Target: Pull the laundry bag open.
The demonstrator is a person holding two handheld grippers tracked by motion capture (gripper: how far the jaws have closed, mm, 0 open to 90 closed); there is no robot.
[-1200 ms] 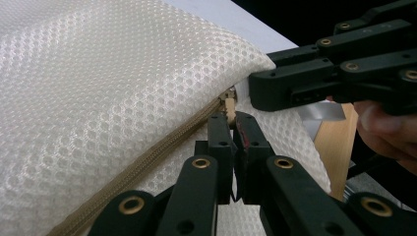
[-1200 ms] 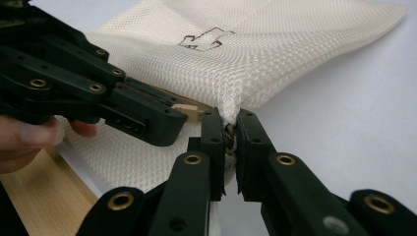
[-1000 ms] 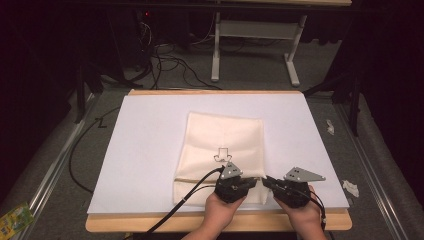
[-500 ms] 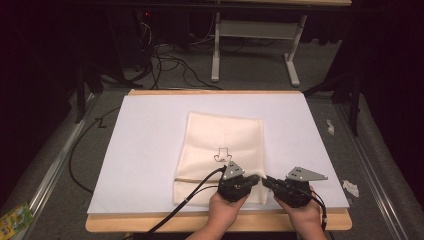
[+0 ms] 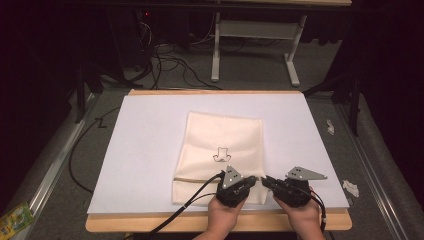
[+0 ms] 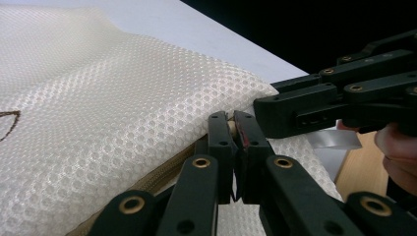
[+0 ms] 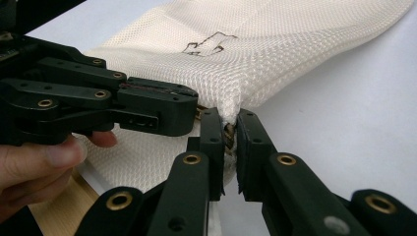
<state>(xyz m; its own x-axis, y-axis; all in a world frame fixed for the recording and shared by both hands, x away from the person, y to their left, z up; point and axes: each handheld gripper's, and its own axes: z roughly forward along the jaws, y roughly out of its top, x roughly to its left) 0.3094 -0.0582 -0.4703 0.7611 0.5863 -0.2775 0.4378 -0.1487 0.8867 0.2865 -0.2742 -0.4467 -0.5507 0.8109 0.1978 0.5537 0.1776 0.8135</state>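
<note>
The zipper end of the cream mesh bag (image 5: 220,155) is being pinched at its near corner: the left gripper (image 6: 231,129) is being kept clamped narrow on the zipper edge, the right gripper (image 7: 230,129) on the corner fabric just beside it. Next, judging by this, an opposing pull along the zipper is being called for.

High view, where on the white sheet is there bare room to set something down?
The white sheet is bare left of the mesh bag, right of it out to the sheet's edge, and in a strip beyond its far edge. The near edge is crowded: the left claw and right claw both grip the bag's near right corner.
</note>
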